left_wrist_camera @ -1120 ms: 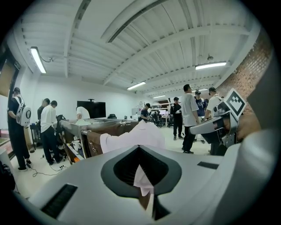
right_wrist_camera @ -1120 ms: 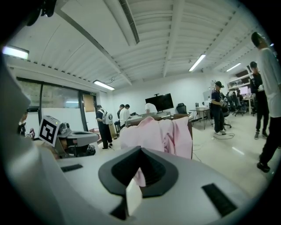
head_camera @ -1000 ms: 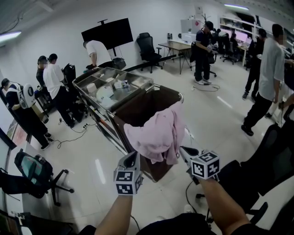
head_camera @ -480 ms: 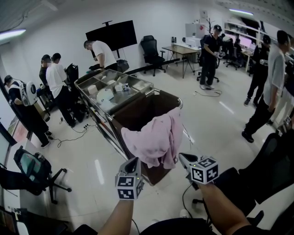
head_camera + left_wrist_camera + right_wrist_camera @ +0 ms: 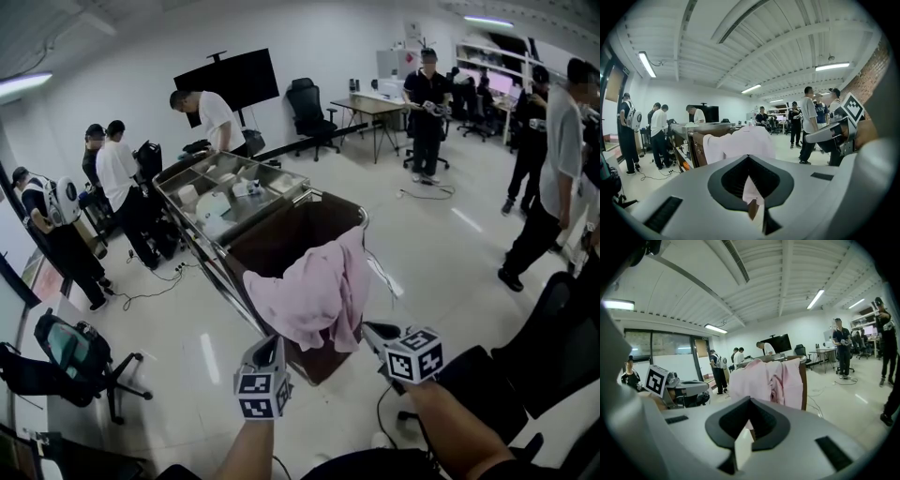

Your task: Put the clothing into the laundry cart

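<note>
Underfoot, a glossy pale floor (image 5: 441, 244), crowded at the edges with standing people, desks and a dark flat screen (image 5: 223, 82) on the far wall. At the centre, a boxy laundry cart (image 5: 328, 197): deep brown bag slung in a bright metal frame, open at the top, joined on its far side to a steel tray top (image 5: 281, 173) with small white items. To the lower left, a black office chair (image 5: 70, 352) with a teal back; beside it, thin cables (image 5: 141, 286) trailing over the floor.

Draped over the cart's near rim, a pink garment (image 5: 314, 291): thin, soft, creased, bunched on top and hanging in loose folds down the outside wall, not down in the bag.

Just below its hem, the left gripper (image 5: 272, 341), tilted up toward the cloth, jaws pressed together on nothing. Near the hem's other end, the right gripper (image 5: 368, 328), likewise closed and empty. Behind both, bare forearms (image 5: 450, 431) reaching forward from the bottom edge, roughly side by side, marker cubes up.
</note>
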`<state>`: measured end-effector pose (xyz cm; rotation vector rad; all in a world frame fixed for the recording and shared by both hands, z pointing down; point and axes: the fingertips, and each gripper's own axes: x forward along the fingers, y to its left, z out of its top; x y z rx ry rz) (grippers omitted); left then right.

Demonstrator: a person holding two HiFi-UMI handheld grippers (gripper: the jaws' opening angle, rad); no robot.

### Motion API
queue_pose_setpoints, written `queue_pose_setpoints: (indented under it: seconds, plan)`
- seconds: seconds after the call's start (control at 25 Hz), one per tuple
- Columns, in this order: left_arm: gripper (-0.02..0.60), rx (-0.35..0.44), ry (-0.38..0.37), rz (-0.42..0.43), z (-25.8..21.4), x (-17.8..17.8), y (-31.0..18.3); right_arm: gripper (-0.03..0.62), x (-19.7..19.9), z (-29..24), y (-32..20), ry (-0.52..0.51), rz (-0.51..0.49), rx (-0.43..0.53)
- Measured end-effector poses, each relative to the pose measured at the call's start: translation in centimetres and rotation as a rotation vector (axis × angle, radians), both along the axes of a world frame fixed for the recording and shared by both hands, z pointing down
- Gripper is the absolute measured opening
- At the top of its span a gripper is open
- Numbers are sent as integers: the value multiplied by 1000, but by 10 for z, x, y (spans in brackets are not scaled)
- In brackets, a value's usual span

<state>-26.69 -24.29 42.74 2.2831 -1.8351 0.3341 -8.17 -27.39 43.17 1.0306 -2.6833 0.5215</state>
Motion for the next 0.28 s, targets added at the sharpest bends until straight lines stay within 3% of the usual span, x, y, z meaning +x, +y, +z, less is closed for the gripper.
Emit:
queue_pose_setpoints:
  seconds: [0.28]
  plan:
    - [-2,-2,-10,7,-5,9,3,3,7,-3,2,0,-7,2]
